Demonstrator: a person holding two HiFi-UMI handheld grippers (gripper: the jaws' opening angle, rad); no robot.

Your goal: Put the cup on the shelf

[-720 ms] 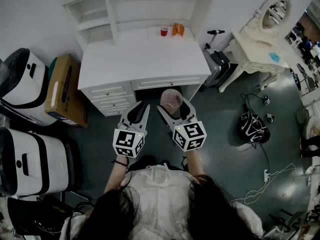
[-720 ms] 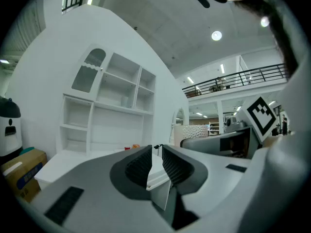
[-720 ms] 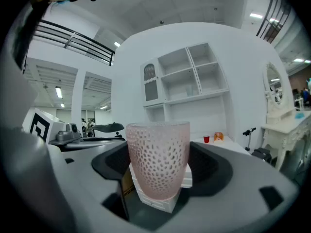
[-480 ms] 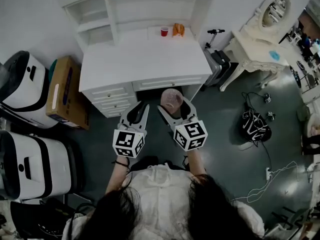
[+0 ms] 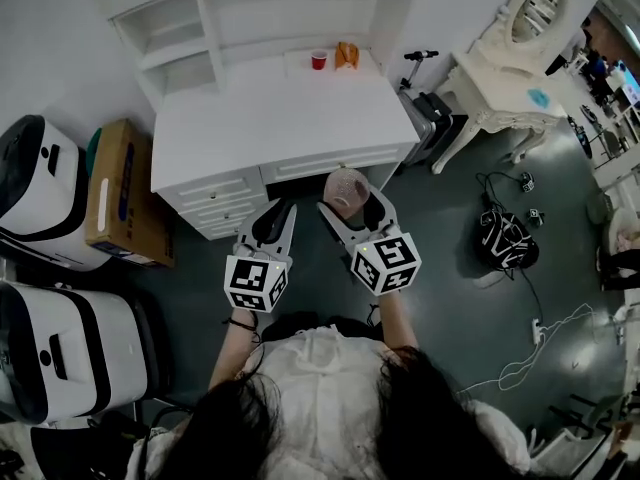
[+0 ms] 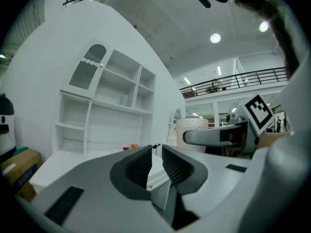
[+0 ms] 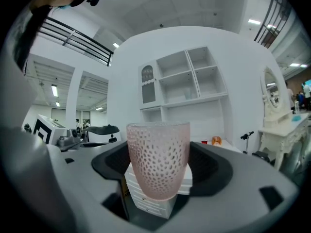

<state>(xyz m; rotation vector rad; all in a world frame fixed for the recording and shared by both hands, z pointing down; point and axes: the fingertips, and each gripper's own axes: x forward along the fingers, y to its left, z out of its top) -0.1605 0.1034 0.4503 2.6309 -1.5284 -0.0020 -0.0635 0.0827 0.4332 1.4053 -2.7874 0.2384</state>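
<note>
The shelf (image 5: 290, 13) is cut off by the head view's top edge.

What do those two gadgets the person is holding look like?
Both the left gripper and right gripper are pale grey, each with two curved jaws lined by dark ribbed pads. Each carries a white cube printed with black square markers. The person wears a light top and a dark wristband on the left wrist.

The head camera is looking steeply down from high above the person (image 5: 320, 408) at the white desk (image 5: 270, 118), while each gripper camera is sitting low and close behind its own jaws, looking forward and a little up at that same desk and its shelves (image 6: 121, 101).
</note>
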